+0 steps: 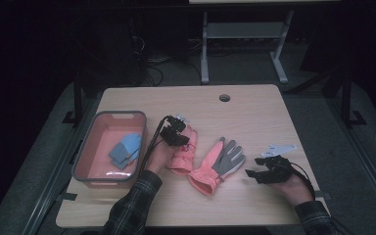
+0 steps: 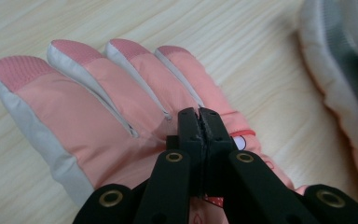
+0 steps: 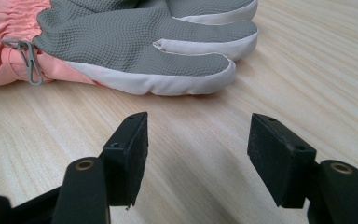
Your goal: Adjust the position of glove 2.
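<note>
The left gripper (image 2: pixel 199 122) sat closest to its own camera, its black jaws pressed together and pinching a fold of fabric on the back of the pink glove (image 2: pixel 121 121). No gap showed between the pads, and the pinched fold itself was hidden inside them. That glove lay flat on the table (image 2: pixel 261 60), long axis running away from the gripper, fingers pointing to the far edge. Its cuff was covered by the jaws, and in the high view by the hand.

The second glove (image 1: pixel 217 166) lay just to the right, grey palm up, fingers pointing far and slightly right, cuff toward the person. In the left gripper view it was blurred and cut off at the edge.

The right gripper (image 3: pixel 198 154) hovered near that glove's fingertips with jaws apart, nothing between them.

A grey tub (image 1: pixel 94 128) at the table's left held a blue item (image 1: pixel 126 149), too small to identify.
</note>
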Available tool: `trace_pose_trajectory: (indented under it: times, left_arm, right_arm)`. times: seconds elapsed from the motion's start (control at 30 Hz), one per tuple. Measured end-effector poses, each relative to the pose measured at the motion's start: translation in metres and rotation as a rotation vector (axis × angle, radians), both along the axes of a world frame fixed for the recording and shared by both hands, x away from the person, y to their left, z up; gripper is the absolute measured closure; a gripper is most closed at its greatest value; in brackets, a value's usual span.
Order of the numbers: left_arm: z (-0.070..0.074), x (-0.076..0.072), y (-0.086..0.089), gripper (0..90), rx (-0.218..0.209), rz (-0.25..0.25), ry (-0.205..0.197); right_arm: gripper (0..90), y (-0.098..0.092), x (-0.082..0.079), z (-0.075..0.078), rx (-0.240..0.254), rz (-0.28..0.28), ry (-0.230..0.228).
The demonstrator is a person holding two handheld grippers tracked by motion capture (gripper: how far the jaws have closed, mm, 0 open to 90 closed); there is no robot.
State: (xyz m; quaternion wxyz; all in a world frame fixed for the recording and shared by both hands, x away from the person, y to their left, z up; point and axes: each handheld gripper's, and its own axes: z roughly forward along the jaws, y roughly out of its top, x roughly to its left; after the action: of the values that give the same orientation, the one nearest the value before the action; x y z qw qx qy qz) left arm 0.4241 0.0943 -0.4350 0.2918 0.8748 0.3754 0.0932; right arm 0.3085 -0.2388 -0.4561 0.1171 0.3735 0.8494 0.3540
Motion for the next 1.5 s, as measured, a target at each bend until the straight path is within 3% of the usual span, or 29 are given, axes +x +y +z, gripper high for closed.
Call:
trace_pose_trajectory:
  times: [0.17, 0.3, 0.4, 0.47, 0.57, 0.83, 1.0, 1.37, 1.5]
  left_arm:
    - [0.002, 0.001, -0.009, 88.5, -0.001, -0.100, -0.006]
    - [0.003, 0.003, -0.015, 88.4, -0.045, -0.155, -0.006]
    - [0.007, 0.002, -0.021, 89.8, -0.101, -0.193, -0.010]
    - [0.010, 0.001, -0.024, 89.7, -0.088, -0.200, -0.033]
    - [0.013, -0.001, -0.018, 88.6, -0.090, -0.154, -0.046]
    - [0.026, -0.010, 0.008, 63.2, -0.091, 0.025, -0.063]
    - [0.029, -0.014, 0.020, 51.8, -0.061, 0.093, -0.048]
    - [0.007, -0.008, 0.020, 42.6, -0.036, 0.125, 0.058]
    - [0.003, -0.005, 0.021, 56.2, -0.033, 0.107, 0.104]
  right_arm:
    - [37.8, 0.001, 0.000, 0.000, 0.001, -0.002, 0.000]
    - [37.8, 0.000, -0.001, 0.000, 0.003, -0.002, 0.001]
    - [37.8, 0.000, 0.000, 0.001, 0.001, 0.002, -0.003]
    - [37.9, -0.001, -0.001, 0.001, 0.006, -0.003, -0.001]
    - [37.8, -0.001, -0.001, 0.001, 0.007, -0.003, -0.003]
    - [37.8, -0.002, -0.001, 0.001, 0.007, -0.010, -0.002]
    - [37.8, -0.001, -0.001, 0.002, 0.002, -0.006, -0.001]
    - [37.7, 0.000, -0.001, 0.001, -0.002, -0.005, -0.003]
    - [37.8, 0.000, -0.001, 0.001, -0.003, -0.004, -0.002]
